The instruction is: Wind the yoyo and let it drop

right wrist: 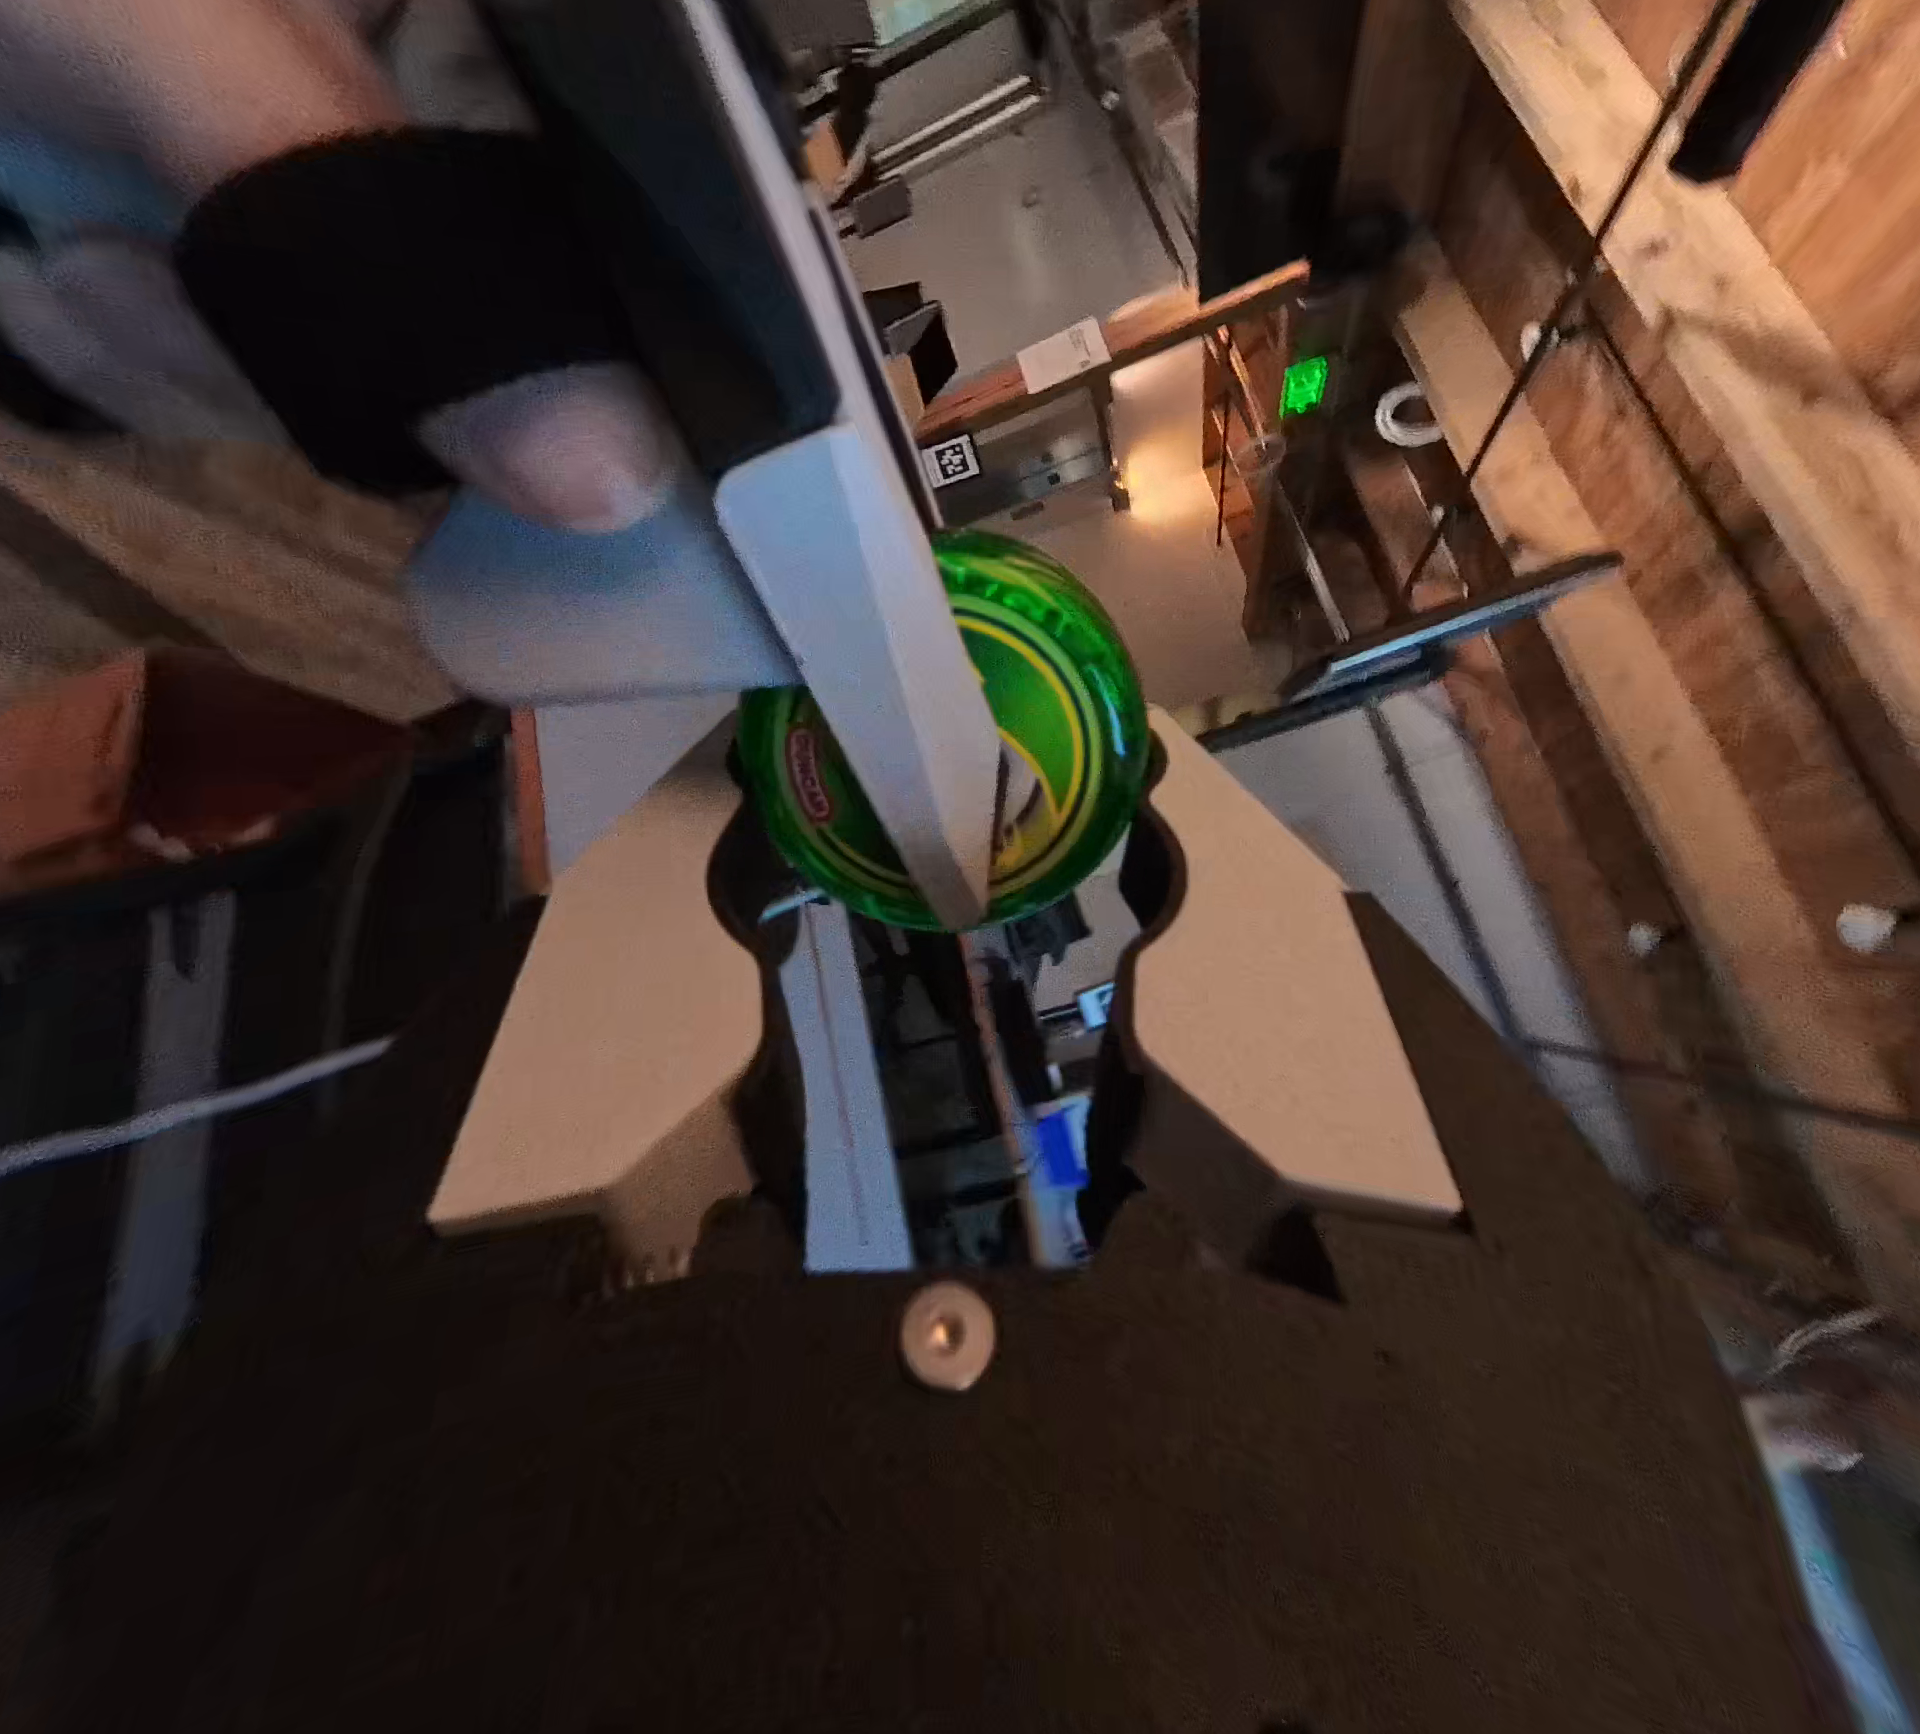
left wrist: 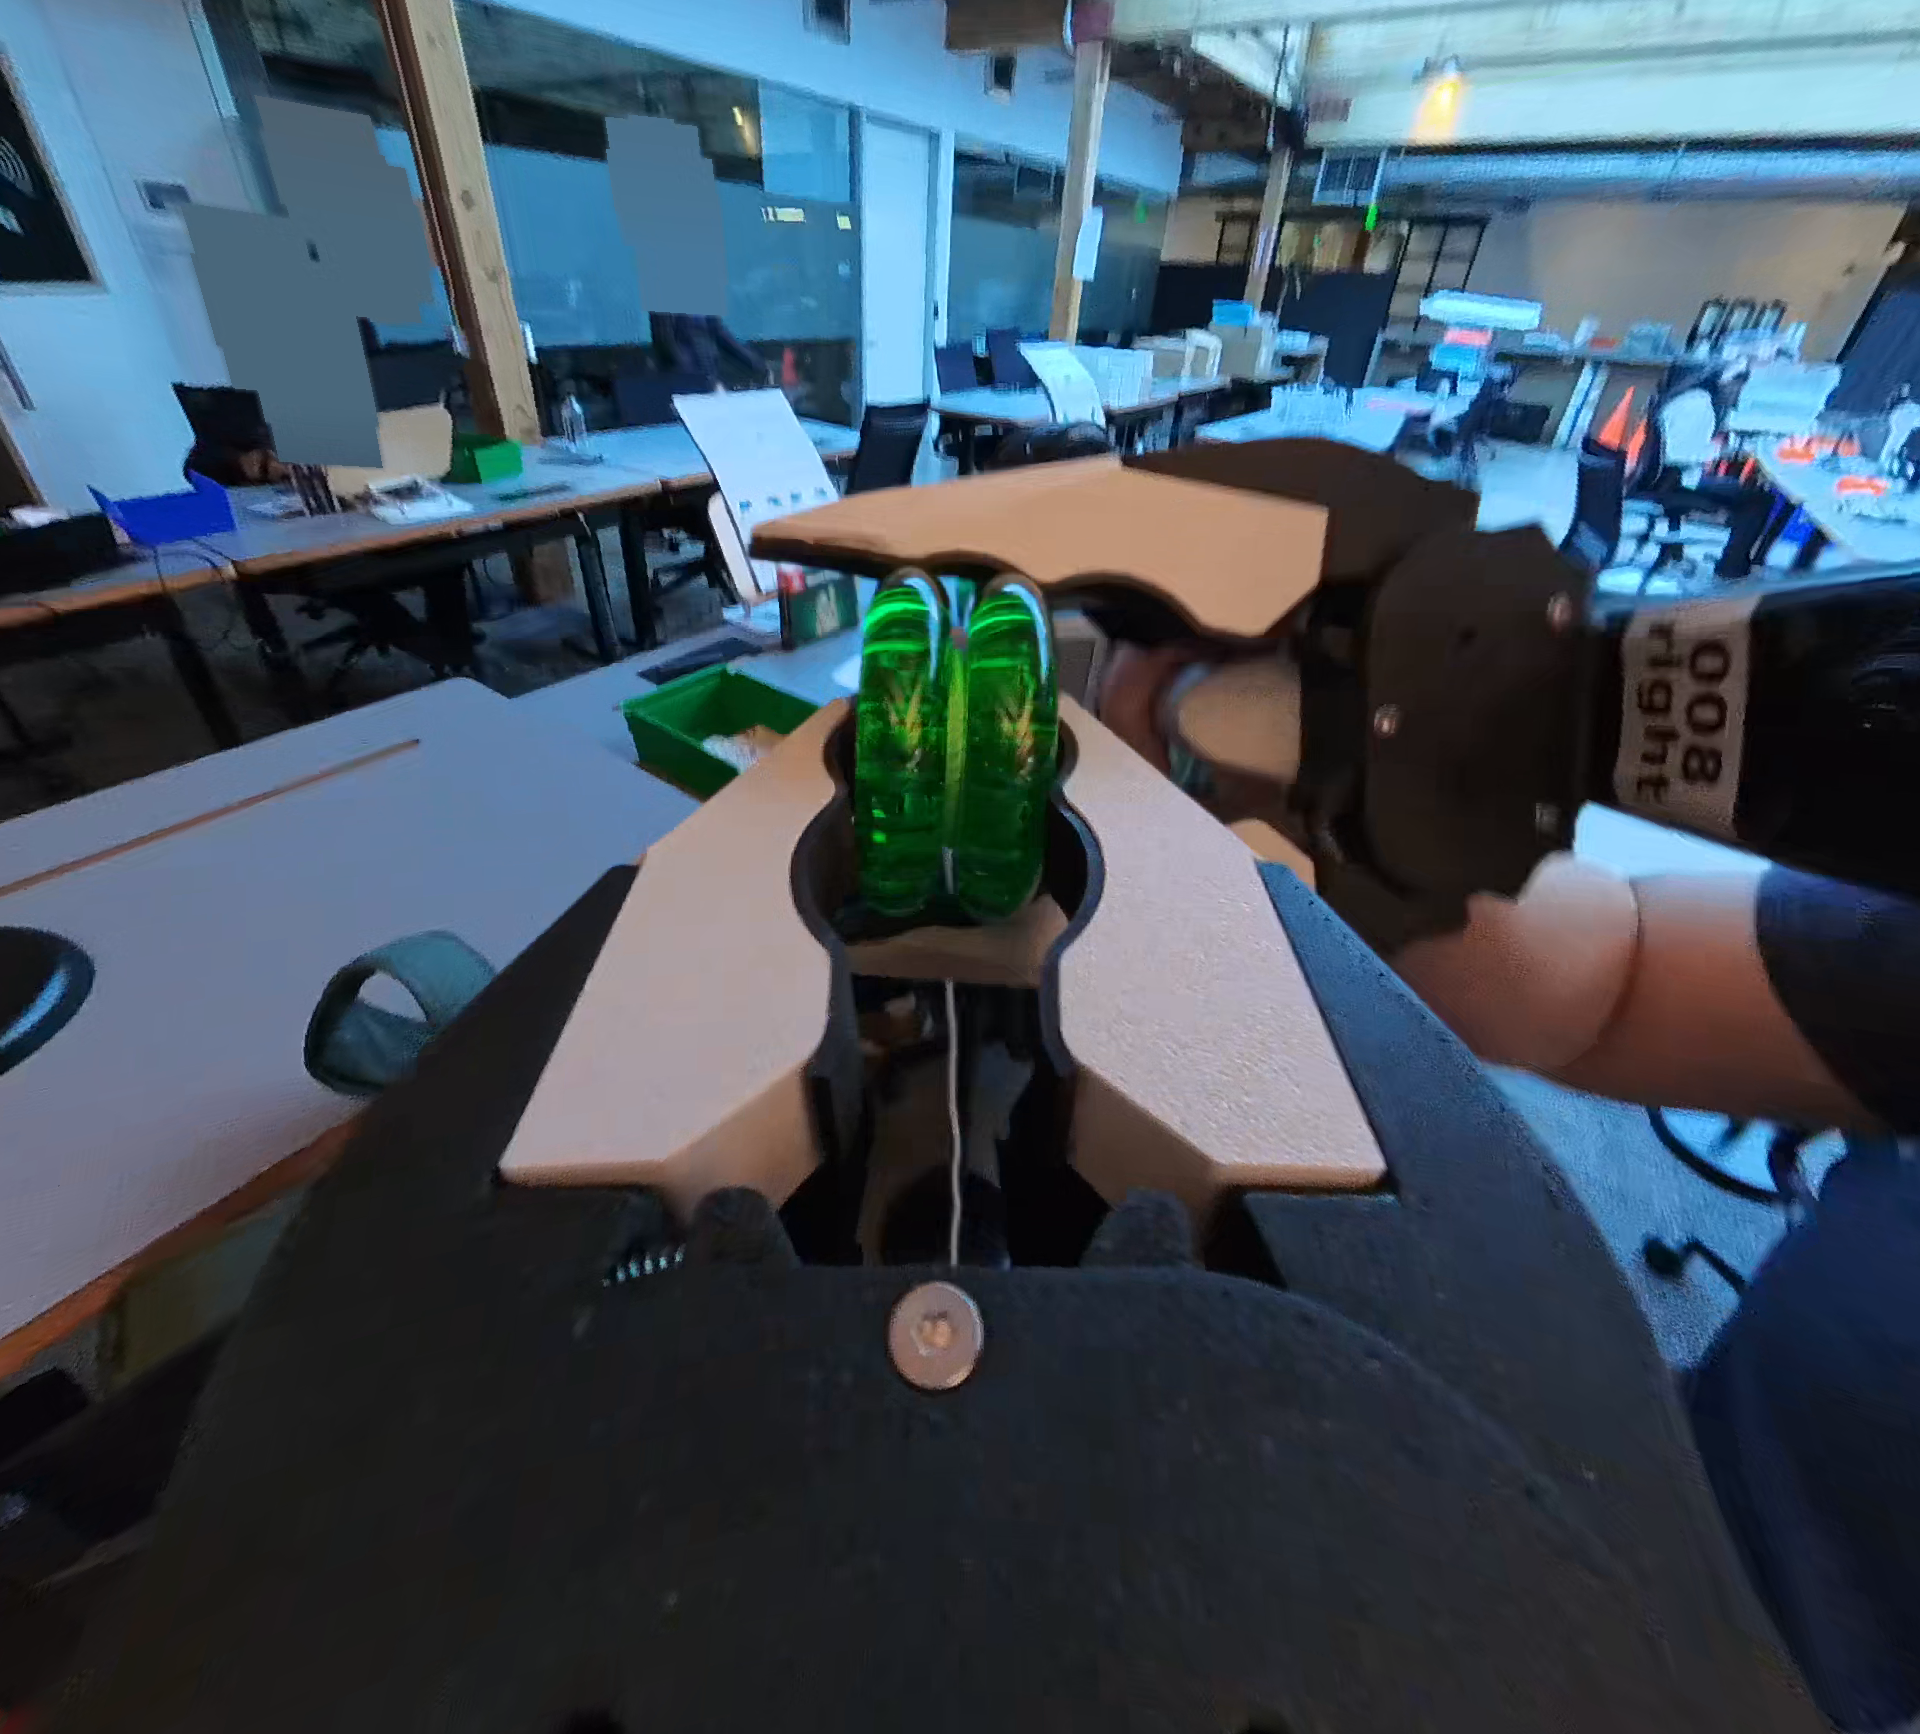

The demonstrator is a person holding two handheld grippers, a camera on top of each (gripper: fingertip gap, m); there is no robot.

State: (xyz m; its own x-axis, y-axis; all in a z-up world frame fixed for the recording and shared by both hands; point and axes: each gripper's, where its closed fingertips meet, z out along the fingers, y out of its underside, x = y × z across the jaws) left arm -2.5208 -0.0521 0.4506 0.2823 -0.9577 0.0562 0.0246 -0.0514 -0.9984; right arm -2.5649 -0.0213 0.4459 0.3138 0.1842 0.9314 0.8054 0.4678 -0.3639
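Observation:
A clear green yoyo [left wrist: 904,749] stands on edge between the tan fingers of my left gripper [left wrist: 951,749], which is shut on its two faces. Its white string [left wrist: 953,1113] runs from the groove back into the gripper. My right gripper comes in from the right, with one finger [left wrist: 1039,531] on top of the rim and the other under it. In the right wrist view, the right gripper [right wrist: 945,749] is shut across the rim of the yoyo [right wrist: 1081,708]. One left gripper finger [right wrist: 883,645] crosses the yoyo's face.
A grey table [left wrist: 208,905] lies low on the left with a grey strap loop [left wrist: 395,1009] at its edge. A green bin [left wrist: 707,728] sits behind the yoyo. A person's hand [left wrist: 1558,988] holds the right gripper. Desks and chairs fill the room behind.

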